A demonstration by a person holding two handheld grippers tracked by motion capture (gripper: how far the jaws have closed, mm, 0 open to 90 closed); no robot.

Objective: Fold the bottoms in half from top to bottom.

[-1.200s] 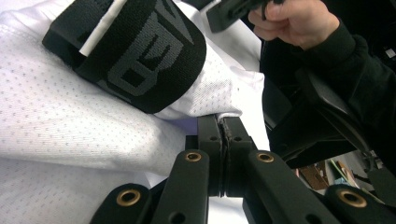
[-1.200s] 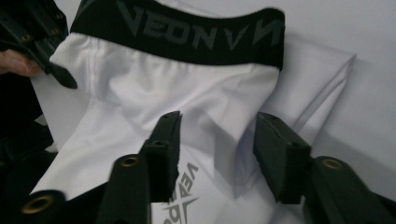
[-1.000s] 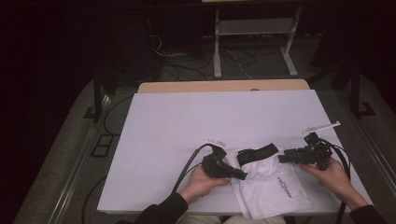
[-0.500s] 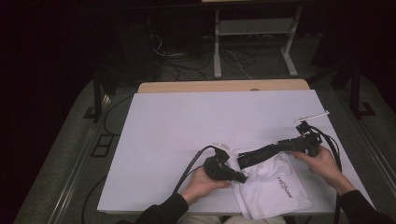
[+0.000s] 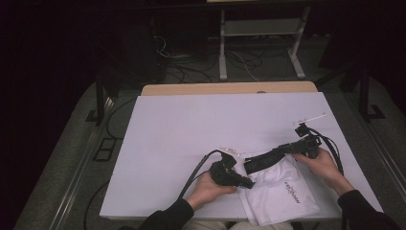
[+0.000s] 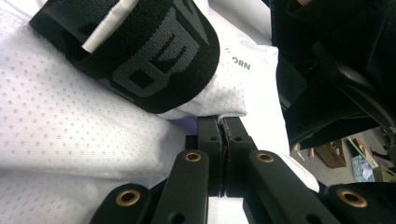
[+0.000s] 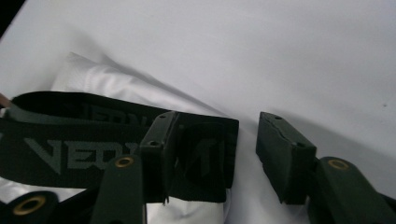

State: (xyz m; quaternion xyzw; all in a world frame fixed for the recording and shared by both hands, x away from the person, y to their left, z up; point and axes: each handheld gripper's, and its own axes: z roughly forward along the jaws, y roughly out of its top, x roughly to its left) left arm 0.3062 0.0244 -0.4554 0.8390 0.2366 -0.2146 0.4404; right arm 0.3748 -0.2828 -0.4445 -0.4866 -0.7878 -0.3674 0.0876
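Table (image 5: 191, 124) far half open; white garment (image 5: 282, 191) with black waistband (image 5: 268, 157) crowds near edge.

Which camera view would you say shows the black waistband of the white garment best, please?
The high view: the waistband shows whole there, stretched across the white garment towards the right gripper. The left gripper view gives a sharp close-up of one folded end. The right gripper view shows the other end between open jaws that have just been closing.
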